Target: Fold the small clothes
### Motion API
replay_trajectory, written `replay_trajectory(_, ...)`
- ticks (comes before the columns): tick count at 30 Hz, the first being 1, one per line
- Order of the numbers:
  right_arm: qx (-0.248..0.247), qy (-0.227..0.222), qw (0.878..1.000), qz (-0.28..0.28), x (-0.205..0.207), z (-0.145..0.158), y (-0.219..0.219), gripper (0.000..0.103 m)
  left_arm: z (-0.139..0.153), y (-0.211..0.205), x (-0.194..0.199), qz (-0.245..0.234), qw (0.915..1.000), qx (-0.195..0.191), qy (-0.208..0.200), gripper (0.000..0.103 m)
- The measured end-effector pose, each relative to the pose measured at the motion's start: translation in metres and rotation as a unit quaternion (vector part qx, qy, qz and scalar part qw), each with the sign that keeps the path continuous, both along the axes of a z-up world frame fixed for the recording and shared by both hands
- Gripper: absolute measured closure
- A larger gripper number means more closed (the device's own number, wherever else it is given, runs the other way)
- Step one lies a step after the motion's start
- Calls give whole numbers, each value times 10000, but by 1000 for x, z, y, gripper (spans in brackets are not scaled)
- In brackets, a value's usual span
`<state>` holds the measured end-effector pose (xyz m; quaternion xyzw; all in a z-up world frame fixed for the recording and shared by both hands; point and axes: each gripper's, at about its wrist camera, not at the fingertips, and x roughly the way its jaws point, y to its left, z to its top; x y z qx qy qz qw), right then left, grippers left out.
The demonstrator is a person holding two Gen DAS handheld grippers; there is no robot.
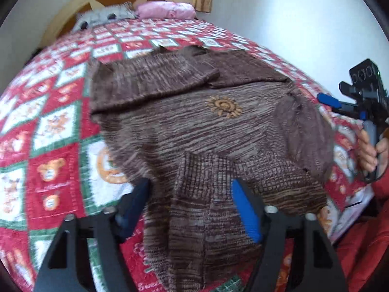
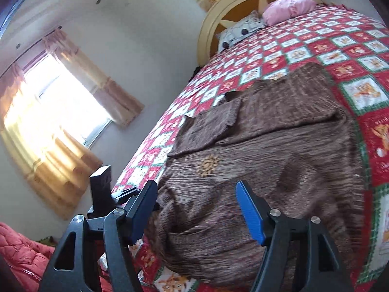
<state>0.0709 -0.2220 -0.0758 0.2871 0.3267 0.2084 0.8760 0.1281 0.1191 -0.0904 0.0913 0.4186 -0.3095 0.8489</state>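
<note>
Sweater (image 1: pixel 218 126), brown and striped, lies spread across the bed (image 1: pixel 60 126) on a red, white and green quilt, with a small orange sun motif (image 1: pixel 224 106) on its chest. One sleeve is folded over the body near the far edge, and another ribbed part (image 1: pixel 201 209) drapes toward the near edge of the bed.

Left tongs (image 1: pixel 192 209) hover over that near ribbed part, spread, with the cloth lying between the blue pads (image 1: pixel 245 209) but not pinched by them. Right tongs (image 2: pixel 197 209) are spread too and hold nothing; in the right wrist view they hang above the sweater's near corner, where the knit is rumpled. In the left wrist view the right tool (image 1: pixel 359 92) shows at the right edge, off the side of the bed, gripped by a hand (image 1: pixel 372 153) with a red sleeve.

A pink pillow (image 1: pixel 165 9) and a pale patterned one (image 1: pixel 104 17) sit at the rounded headboard (image 2: pixel 218 12). Curtained windows (image 2: pixel 56 112) are bright with daylight.
</note>
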Motion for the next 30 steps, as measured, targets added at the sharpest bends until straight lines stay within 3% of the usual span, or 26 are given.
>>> replay_trajectory(3,154,109,9998,-98,1,-7,-5,35,14,-1,-22,-60,9975,170,-684,43)
replay_trajectory(6,309,176,9993,-136,1,-13,-6,35,13,-2,-21,-294,9988,-3,-384,41)
replay_trajectory(10,450,204,9986,-170,0,-17,-6,35,-6,-1,-1,-163,9997,-34,149,41)
replay_trajectory(13,415,179,9987,-224,-5,-15,-9,35,-5,-1,-4,-218,9993,-236,194,42)
replay_trajectory(20,338,173,9973,-624,-16,-13,-35,35,-5,-2,-29,-569,9979,-288,127,44)
replay_trajectory(21,303,166,9969,-701,-18,-12,-40,35,-5,2,-26,-513,9977,-401,199,47)
replay_trajectory(23,94,156,9962,-849,-20,-9,-47,35,-5,11,-16,-269,9962,-714,409,63)
replay_trajectory(24,-59,170,9956,-922,-20,-6,-49,35,-6,13,-11,-154,9955,-796,487,78)
replay_trajectory(25,-320,206,9942,-1009,-19,-3,-52,35,-7,18,-8,-23,9942,-896,589,84)
replay_trajectory(27,-726,253,9912,-1076,-17,1,-55,35,-9,23,-4,52,9904,-1152,764,88)
replay_trajectory(30,-1351,312,9856,-968,-10,5,-56,35,-7,23,-16,105,9913,-1142,649,90)
